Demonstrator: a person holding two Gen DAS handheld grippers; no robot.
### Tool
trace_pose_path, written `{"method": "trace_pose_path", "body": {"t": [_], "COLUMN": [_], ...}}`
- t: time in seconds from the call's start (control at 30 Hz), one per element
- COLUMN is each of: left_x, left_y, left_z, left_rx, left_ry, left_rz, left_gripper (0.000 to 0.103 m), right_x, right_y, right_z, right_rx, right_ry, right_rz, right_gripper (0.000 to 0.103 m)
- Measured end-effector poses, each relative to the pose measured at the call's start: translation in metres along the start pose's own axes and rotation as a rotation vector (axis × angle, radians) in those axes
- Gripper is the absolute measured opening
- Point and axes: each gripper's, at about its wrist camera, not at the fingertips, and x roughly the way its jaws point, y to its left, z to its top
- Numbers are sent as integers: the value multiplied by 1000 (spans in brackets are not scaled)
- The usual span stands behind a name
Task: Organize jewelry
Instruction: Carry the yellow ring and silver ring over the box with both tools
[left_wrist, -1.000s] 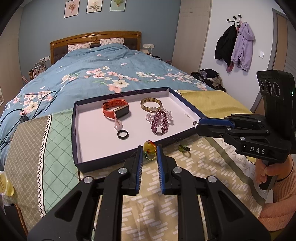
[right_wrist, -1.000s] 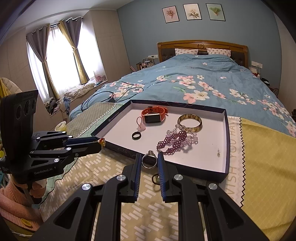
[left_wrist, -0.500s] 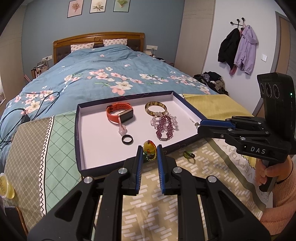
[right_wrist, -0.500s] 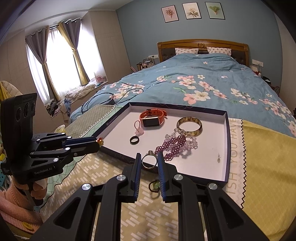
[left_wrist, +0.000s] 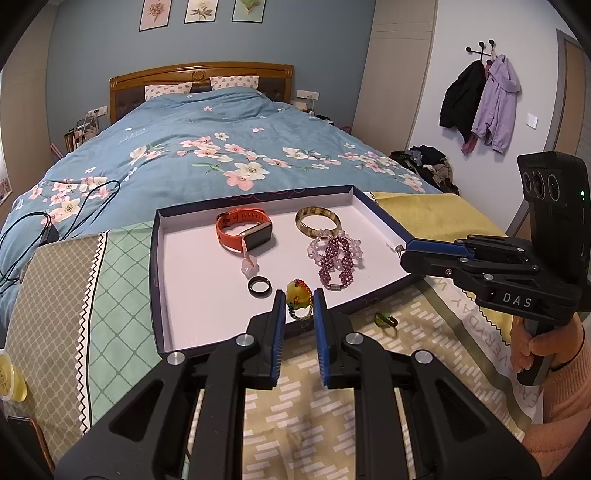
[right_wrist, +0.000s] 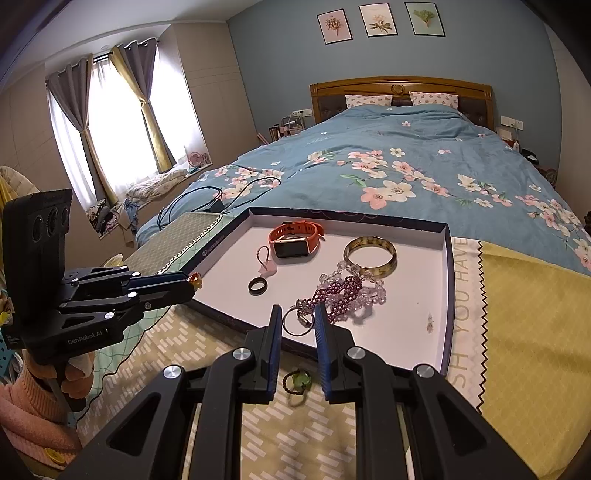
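The left gripper (left_wrist: 299, 301) fingers are pinching a yellow beaded charm (left_wrist: 298, 293); the right gripper (right_wrist: 298, 321) fingers are clasping a silver ring (right_wrist: 295, 322). At twelve o'clock, the tray (left_wrist: 157, 258) is holding the orange watch (left_wrist: 243, 232) and bangle (left_wrist: 317, 221).

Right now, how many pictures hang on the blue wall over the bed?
3 pictures, in a row above the headboard: left, middle, right. None look hidden.

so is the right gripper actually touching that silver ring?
Touching. The right wrist view shows the silver ring pinched between the right gripper fingers, both blue pads against its rim, lifted over the tray's near edge.
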Motion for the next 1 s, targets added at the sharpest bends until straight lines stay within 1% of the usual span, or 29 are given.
{"method": "trace_pose_path", "body": {"t": [0.3, 1.0], "left_x": [8, 24], "left_y": [5, 12], "left_z": [5, 10], "left_rx": [-8, -27], "left_ry": [6, 21], "left_rz": [9, 27], "left_gripper": [15, 15], "right_x": [2, 19], "right_y": [0, -8], "right_z": [1, 7], "right_rx": [-1, 1], "right_ry": [2, 24], "right_rz": [0, -9], "right_gripper": [16, 16]}}
